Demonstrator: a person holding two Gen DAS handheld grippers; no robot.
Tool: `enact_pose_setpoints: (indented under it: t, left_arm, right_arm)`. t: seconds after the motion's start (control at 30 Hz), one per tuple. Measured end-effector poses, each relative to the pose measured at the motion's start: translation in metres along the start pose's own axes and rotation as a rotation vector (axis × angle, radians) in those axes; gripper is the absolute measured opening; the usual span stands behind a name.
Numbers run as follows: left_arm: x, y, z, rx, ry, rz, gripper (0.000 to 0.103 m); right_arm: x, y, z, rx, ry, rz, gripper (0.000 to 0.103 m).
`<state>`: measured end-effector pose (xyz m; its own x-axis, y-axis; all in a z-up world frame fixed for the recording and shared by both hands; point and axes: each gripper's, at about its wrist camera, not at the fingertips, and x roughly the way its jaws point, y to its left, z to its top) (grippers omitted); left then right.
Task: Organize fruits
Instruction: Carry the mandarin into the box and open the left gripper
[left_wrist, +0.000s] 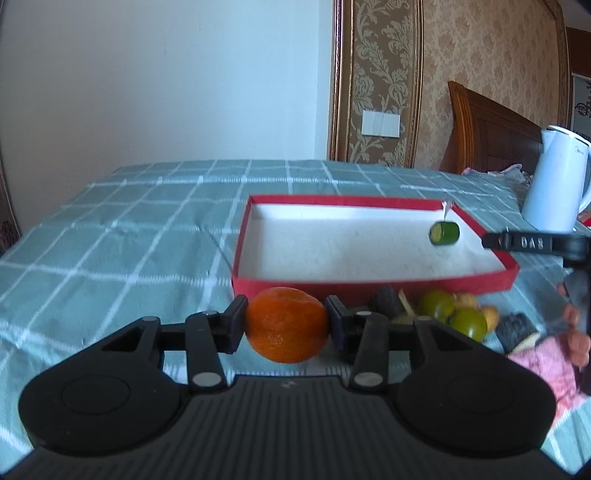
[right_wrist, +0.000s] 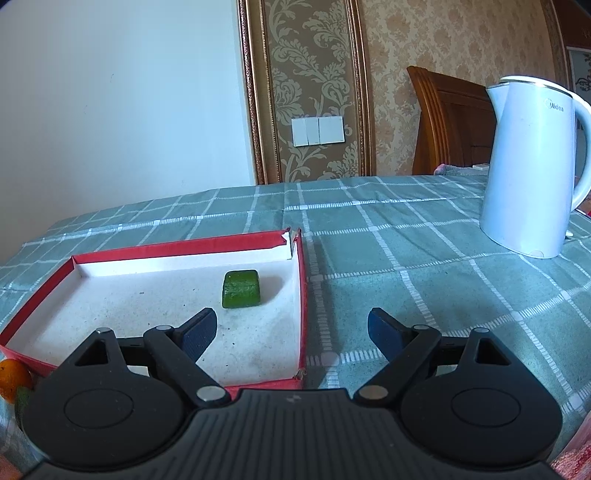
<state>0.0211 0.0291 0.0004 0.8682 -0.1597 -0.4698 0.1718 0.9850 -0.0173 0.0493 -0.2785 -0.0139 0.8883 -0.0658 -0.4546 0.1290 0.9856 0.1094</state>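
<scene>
Just short of the red box's (left_wrist: 373, 286) near wall, our left claw (left_wrist: 286, 325) is clamped on the mandarin (left_wrist: 286, 325), so we should lift it over the rim and set it well apart from the green piece (right_wrist: 241, 289), while our right claw (right_wrist: 291, 334) hangs apart and empty.

Orange mandarin (left_wrist: 286, 325), green cucumber piece (right_wrist: 241, 288), red white-lined box (right_wrist: 184, 245), teal white-checked cloth (right_wrist: 406, 258), white kettle (right_wrist: 532, 166).

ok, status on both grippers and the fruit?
Left gripper shut on round orange tangerine, short of shallow red box. Right gripper open, empty. Green cucumber chunk in box. Path clear.
</scene>
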Motion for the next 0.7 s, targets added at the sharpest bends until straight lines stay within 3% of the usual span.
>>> enact_pose_setpoints:
  t: [0.4,0.7]
  left_arm:
    - [0.067,-0.014,0.053,0.046,-0.018,0.017,0.042]
    - [0.126,-0.021,0.070,0.060,0.040,0.037,0.042]
  right_arm:
    - [0.003,0.007,-0.001,-0.020,0.022,0.015,0.089]
    - [0.005,0.016,-0.004,-0.057,0.044,0.035,0.089]
